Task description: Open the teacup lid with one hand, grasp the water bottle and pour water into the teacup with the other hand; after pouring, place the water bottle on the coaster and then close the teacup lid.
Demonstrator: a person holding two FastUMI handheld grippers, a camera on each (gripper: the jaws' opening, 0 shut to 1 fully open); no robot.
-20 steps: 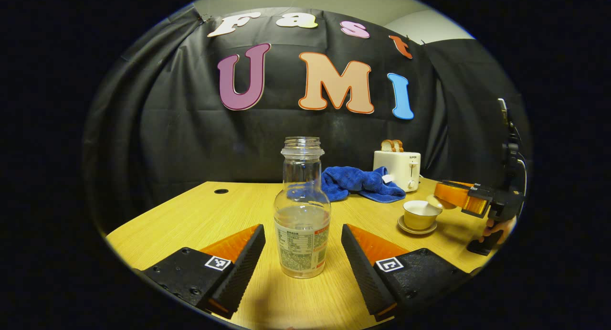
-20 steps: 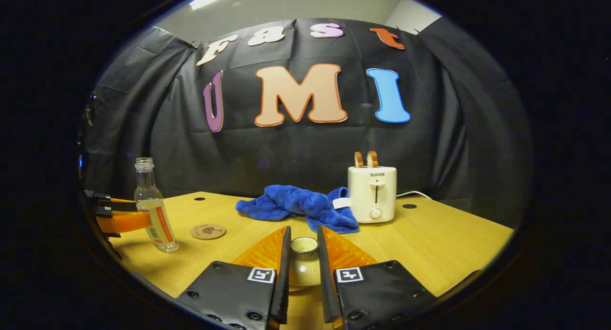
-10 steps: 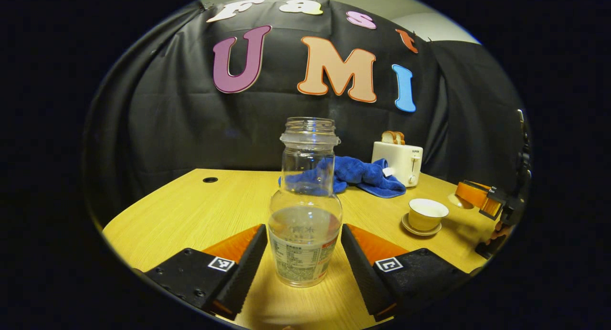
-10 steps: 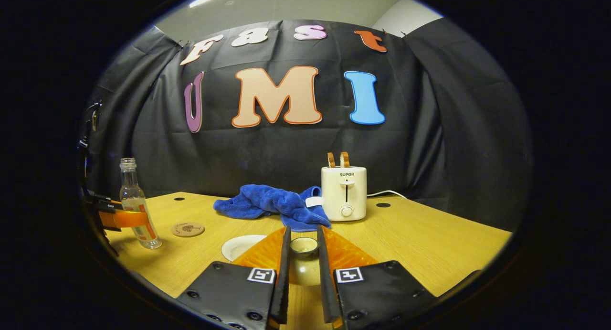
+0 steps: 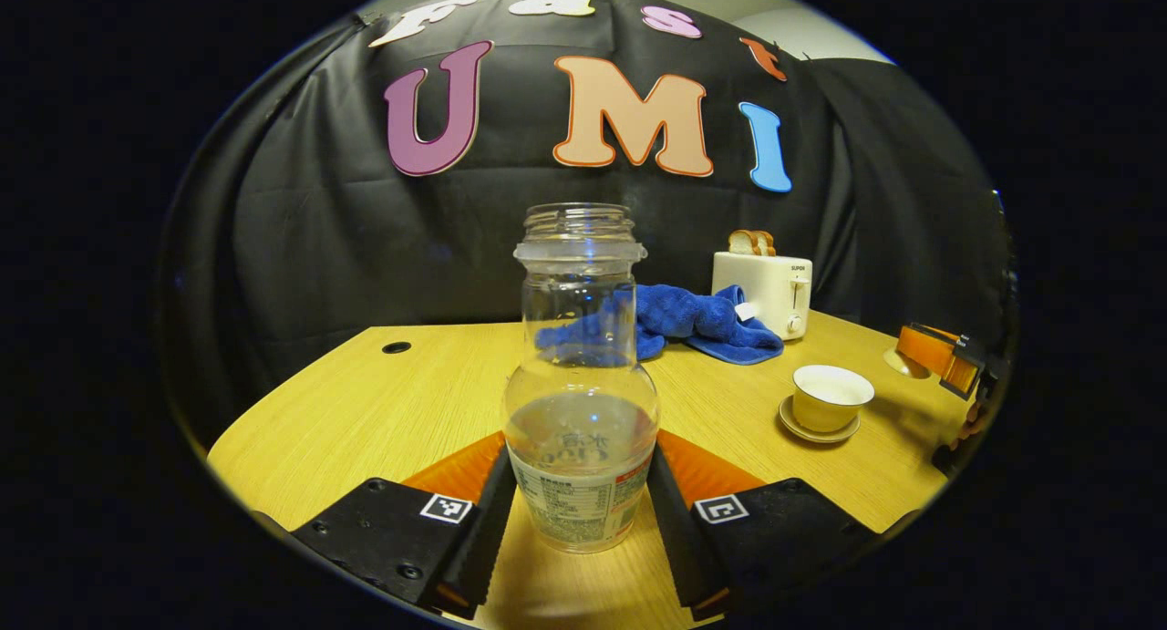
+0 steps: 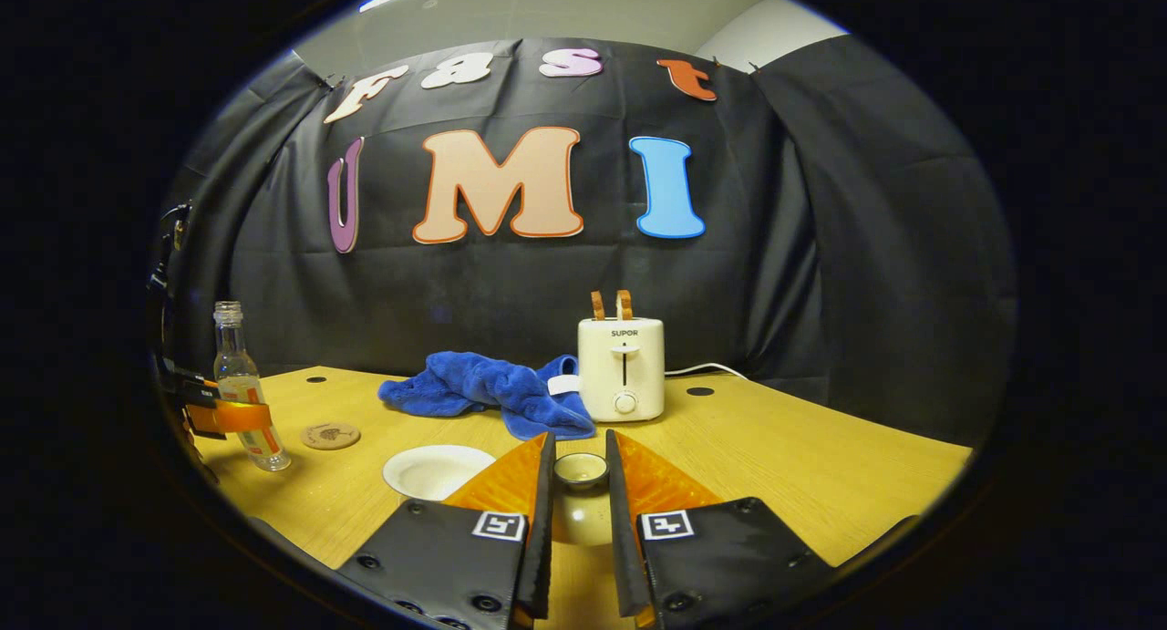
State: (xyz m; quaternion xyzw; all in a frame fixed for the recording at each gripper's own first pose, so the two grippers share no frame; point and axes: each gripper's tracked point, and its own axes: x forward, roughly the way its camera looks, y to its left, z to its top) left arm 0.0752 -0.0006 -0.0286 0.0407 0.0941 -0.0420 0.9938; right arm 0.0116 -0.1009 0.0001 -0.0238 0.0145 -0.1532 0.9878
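Two jobs run at once on your pale wooden worktop [image 5: 383, 402]. Your left tongs [image 5: 579, 511] pinch the clear, uncapped, part-filled plastic water bottle [image 5: 581, 402] — lift it next and tip it over the open cream teacup [image 5: 828, 397] on its saucer. Your right tongs [image 6: 577, 511] grip the small cream lid [image 6: 581, 470] clear of the cup.

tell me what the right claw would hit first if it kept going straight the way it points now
The right claw, shut on the teacup lid, points across bare table toward the white toaster, just beside the blue towel. The toaster looks like the first thing met, though depth is hard to judge.
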